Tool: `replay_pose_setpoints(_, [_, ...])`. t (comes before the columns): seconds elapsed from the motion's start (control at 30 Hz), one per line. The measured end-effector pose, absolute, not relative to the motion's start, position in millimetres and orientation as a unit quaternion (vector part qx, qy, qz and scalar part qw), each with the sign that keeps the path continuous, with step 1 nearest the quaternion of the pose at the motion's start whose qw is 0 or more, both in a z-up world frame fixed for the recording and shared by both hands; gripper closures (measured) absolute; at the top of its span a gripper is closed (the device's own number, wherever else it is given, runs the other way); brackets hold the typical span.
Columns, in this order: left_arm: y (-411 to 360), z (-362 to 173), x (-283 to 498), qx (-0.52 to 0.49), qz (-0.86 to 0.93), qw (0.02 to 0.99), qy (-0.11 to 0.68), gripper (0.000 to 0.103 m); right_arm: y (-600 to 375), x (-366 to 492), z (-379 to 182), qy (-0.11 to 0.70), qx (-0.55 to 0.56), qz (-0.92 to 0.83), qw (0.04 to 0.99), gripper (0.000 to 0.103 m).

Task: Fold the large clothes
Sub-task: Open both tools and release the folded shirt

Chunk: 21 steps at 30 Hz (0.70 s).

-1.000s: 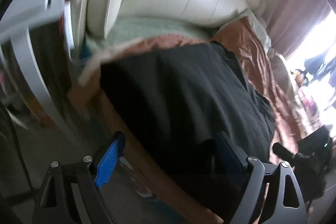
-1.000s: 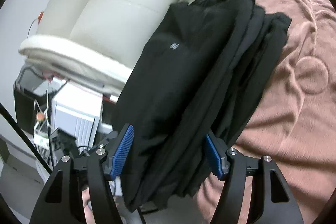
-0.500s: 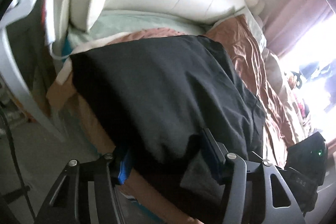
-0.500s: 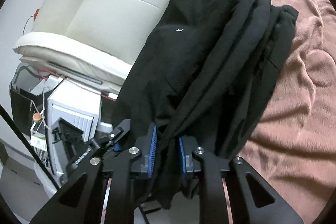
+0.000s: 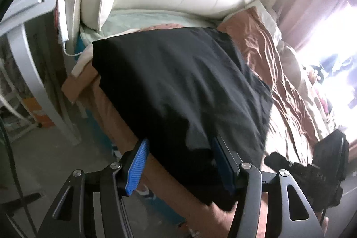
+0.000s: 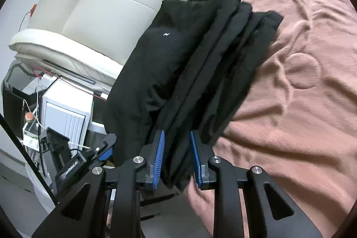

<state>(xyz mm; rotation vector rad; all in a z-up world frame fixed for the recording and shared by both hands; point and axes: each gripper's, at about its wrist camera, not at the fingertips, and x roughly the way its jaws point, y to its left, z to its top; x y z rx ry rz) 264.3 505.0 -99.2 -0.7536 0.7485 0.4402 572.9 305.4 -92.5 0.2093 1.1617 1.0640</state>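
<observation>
A bed (image 6: 301, 104) spread with a rumpled rust-brown cover (image 5: 263, 44) fills the scene, its cream padded headboard (image 6: 107, 10) at the far end and a white cabinet (image 6: 67, 113) beyond the bed's left edge in the right wrist view. The cover lies bare and open to the right of the clothing; to the left the mattress edge drops to grey floor (image 5: 78, 160), where pale frame legs (image 5: 29, 64) crowd the gap. Bright window glare washes out the far right of the left wrist view.

A black garment (image 6: 196, 55), folded lengthways into several stacked layers with stepped edges, lies near the bed's left edge, its near end hanging over the side. A tiny white mark shows on the top layer.

The right gripper (image 6: 177, 156) stands narrow, its blue pads (image 6: 158, 155) close about the bunched near end of the layers, the jaws easing apart. The left gripper (image 5: 178, 162) stands middling wide, with the garment's near hem between its pads (image 5: 137, 164); whether they press the cloth cannot be told.
</observation>
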Motion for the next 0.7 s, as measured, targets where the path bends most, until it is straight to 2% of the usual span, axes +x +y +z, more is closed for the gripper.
replay_pose_setpoints(0.2, [466,-57,251,-0.32,0.205,0.857,0.347,0.042,276,552,-57,0.501,0.074,0.469,0.724,0.08])
replay_pose_setpoints(0.27, [449,-43,249,-0.308,0.195,0.865,0.346,0.04,262,544,-44,0.489,0.072,0.469,0.732,0.055])
replay_pose_setpoints(0.3, [441,-37,248,-0.301,0.193,0.867,0.346,0.035,253,540,-37,0.479,0.073,0.47,0.737,0.029])
replay_pose_setpoints(0.33, [430,-30,246,-0.291,0.192,0.872,0.345,0.029,242,533,-27,0.465,0.074,0.469,0.747,0.017])
replay_pose_setpoints(0.4, [414,-20,242,-0.277,0.191,0.881,0.334,0.021,222,524,-16,0.449,0.067,0.46,0.763,0.017])
replay_pose_setpoints(0.5, [387,-6,238,-0.258,0.188,0.892,0.321,0.018,194,512,-2,0.43,0.055,0.442,0.786,0.017])
replay_pose_setpoints(0.6, [359,7,235,-0.246,0.177,0.902,0.306,0.0,166,498,10,0.405,0.036,0.42,0.812,0.017])
replay_pose_setpoints(0.7, [333,20,234,-0.227,0.165,0.913,0.296,0.0,135,479,26,0.377,0.017,0.408,0.832,0.013])
